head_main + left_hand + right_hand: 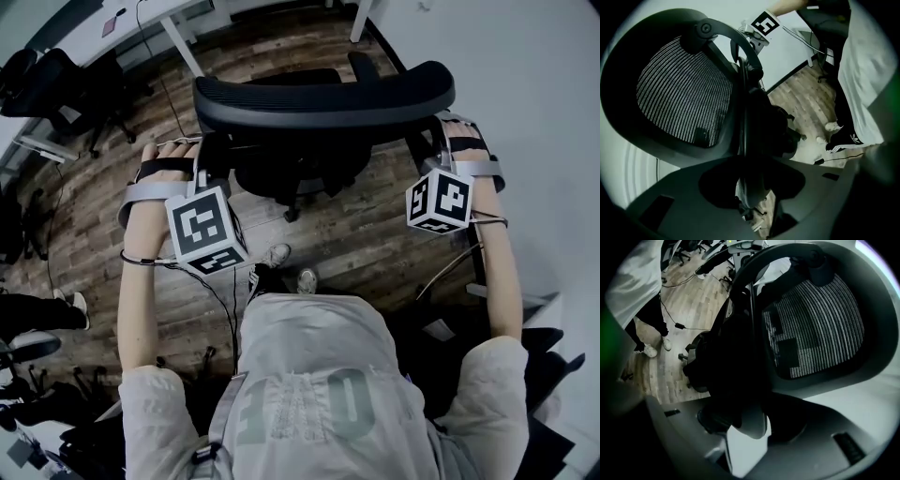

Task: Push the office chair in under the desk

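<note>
The black office chair [323, 98] stands in front of me on the wood floor, its curved backrest top facing me. Its mesh back fills the left gripper view [679, 93] and the right gripper view [815, 324]. My left gripper [204, 155] is at the backrest's left edge. Its jaws [752, 187] straddle the rim with a sliver of floor showing beside it, so it looks open. My right gripper [442, 141] holds the backrest's right edge, where the frame fills the gap between its jaws [750, 420]. A white desk [169, 19] lies beyond the chair.
Another black chair [56, 84] stands at the far left. A cable [225, 309] trails over the floor near my shoes [281, 258]. Someone's leg [37, 309] shows at the left edge. A pale flat surface [525, 84] runs along the right.
</note>
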Available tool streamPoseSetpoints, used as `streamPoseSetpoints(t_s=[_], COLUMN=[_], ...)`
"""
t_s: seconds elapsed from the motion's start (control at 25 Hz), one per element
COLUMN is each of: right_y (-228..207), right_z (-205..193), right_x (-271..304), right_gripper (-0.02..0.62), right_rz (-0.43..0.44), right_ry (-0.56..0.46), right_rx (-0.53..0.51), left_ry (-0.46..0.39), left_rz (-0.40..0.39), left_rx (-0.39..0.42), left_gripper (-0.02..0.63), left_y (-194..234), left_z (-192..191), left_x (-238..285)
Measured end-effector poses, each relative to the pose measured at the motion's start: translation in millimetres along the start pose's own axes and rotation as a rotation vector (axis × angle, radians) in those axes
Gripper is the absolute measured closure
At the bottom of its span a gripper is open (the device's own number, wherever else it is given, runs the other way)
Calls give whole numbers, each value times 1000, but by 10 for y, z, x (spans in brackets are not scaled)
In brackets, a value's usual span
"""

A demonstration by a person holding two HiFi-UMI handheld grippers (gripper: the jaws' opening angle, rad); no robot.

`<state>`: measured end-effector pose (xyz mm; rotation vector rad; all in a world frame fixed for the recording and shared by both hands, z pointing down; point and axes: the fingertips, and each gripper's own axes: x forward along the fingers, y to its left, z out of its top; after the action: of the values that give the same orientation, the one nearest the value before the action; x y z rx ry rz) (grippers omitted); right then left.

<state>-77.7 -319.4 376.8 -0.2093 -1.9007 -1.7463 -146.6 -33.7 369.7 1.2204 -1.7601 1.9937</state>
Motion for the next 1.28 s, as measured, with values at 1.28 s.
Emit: streamPoseSetpoints(t_s=[1.28], right_y=[-824], right_z=[159], right_x=[1467], right_gripper=[417], right_rz=[35], right_ry=[-8], right_rx=[29], left_ry=[115], left_rz=[152], left_rx=[-67], left_gripper=[431], left_y=[1322], left_z=[-494], left_x=[1319])
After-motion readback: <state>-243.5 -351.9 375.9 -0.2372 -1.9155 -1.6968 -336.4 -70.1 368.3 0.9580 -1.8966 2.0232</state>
